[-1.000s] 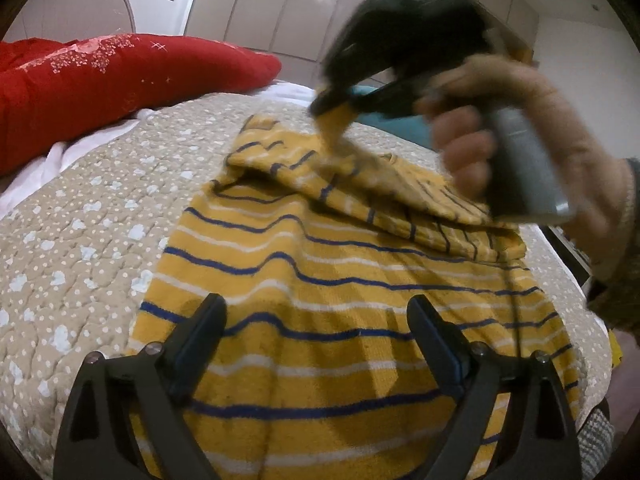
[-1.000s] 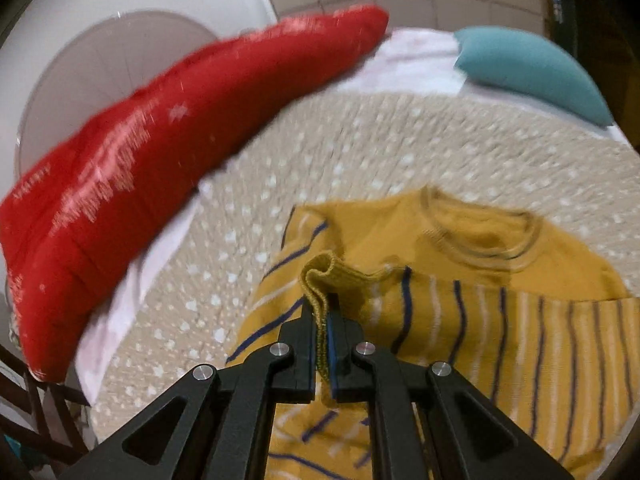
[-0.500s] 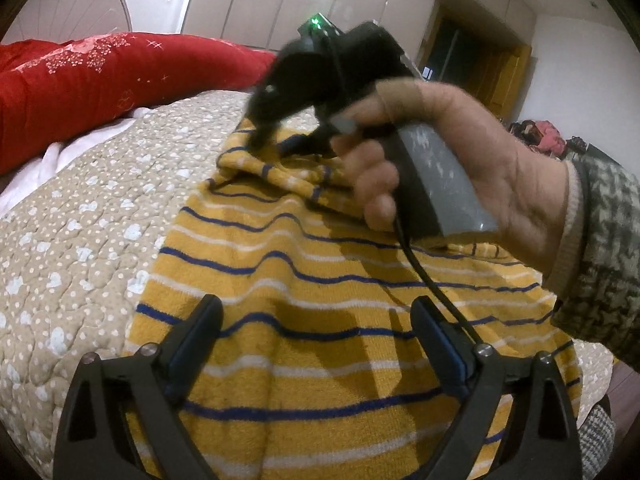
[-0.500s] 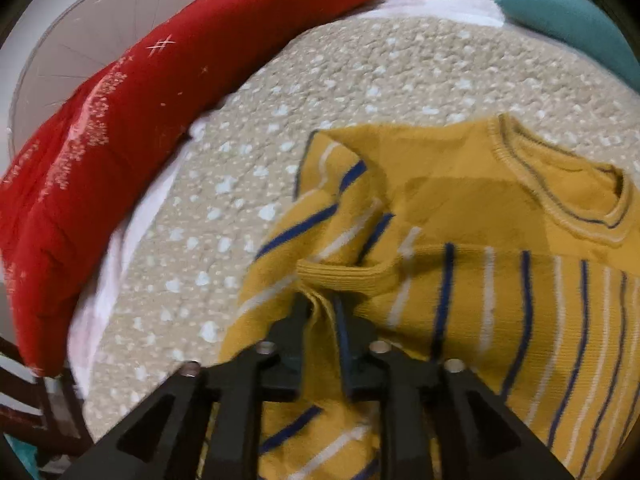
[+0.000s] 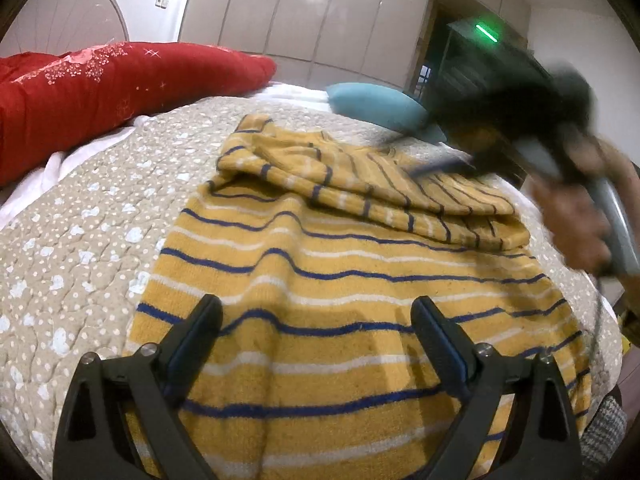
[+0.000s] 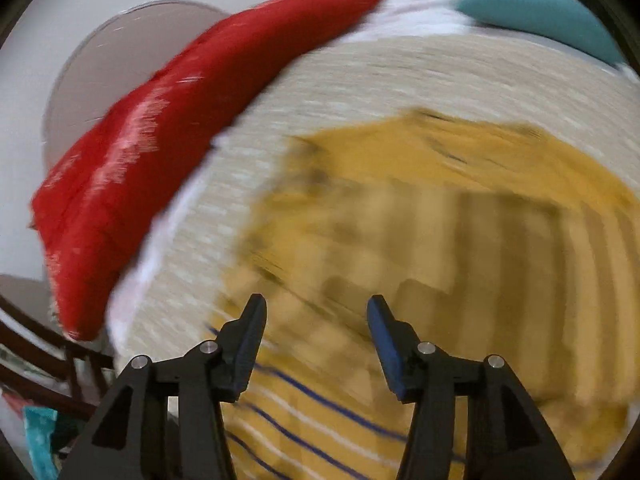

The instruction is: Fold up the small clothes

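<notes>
A small yellow knit sweater (image 5: 352, 280) with blue and white stripes lies flat on a beige quilted bedspread (image 5: 80, 240) dotted with white hearts. A long red cushion (image 5: 100, 92) runs along the far left edge of the bed, and a teal pillow (image 5: 376, 104) sits at the far end.

The sweater's long axis runs from the near edge of the bed away toward the pillows. Its hem is nearest the left wrist camera and its neckline points to the far end. Both sleeves appear folded across the chest, so their stripes run crosswise to the body's stripes and form a thicker band over the upper half. This placement suggests the sleeves were tucked in to make a neat rectangle, ready for the body to be folded.

The left gripper (image 5: 316, 332) hangs just above the hem with its jaws spread wide and nothing between them, seemingly poised to take the lower edge.

The right gripper (image 6: 316, 320), held in a person's hand (image 5: 576, 220) at the right of the sweater, is blurred with motion. Its jaws are opening and no cloth is pinched between them; the sweater lies loose below. It looks to be clearing away from the folded sleeve so the fold stays undisturbed.
</notes>
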The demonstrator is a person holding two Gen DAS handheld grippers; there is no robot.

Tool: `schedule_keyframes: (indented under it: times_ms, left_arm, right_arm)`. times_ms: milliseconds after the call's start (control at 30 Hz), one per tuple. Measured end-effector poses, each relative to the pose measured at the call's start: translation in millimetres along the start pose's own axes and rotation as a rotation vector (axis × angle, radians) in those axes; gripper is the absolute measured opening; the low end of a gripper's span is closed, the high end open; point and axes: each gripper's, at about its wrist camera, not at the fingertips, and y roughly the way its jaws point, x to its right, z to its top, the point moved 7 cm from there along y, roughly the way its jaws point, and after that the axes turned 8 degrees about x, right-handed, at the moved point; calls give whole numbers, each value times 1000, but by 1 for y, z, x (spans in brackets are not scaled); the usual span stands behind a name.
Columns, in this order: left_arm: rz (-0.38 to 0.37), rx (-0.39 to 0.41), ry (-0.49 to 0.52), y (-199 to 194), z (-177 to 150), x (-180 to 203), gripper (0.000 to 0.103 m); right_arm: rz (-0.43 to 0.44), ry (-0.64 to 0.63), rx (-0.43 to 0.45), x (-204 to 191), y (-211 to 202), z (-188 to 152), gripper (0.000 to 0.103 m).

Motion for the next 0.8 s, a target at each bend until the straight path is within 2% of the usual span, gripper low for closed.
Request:
schedule_keyframes:
  times_ms: [133,233,300,367,467,533,567,633,733,800]
  left_arm:
    - [31,8,39,-2,-5,3,94]
    - [73,14,98,-3,-9,7,94]
    - [103,21,133,-5,-12,11,94]
    - [119,24,144,-6,-13,11,94]
    - [142,-27,133,-6,-9,7,94]
    - [130,-52,88,-16,-1,3,94]
    - [115,-37,53,-28,6,-1,94]
    - [140,-4,21,-50,18,-16,94]
    - [183,-13,-21,-67,24,-44,94]
    - [195,-50,-106,-74,20,-68,94]
  right_arm:
    - [-114,154,22,91,-60,-45,57]
    - [-201,264,72,157,-118,-81,57]
    - [-393,265,102,205,-171,-107,57]
    - [-541,241,119,233,-212,-123,57]
    - [-864,177,146,272,-292,-150,57]
    - [-947,166,174,279,-326,-162,57]
    - [-934,178,203,276,-338,-168,58]
    - [-825,219,265,263,-345,-181,59]
    - [-613,255,308,235,-325,-200,60]
    - [-441,279,316,210,-296,-211,60]
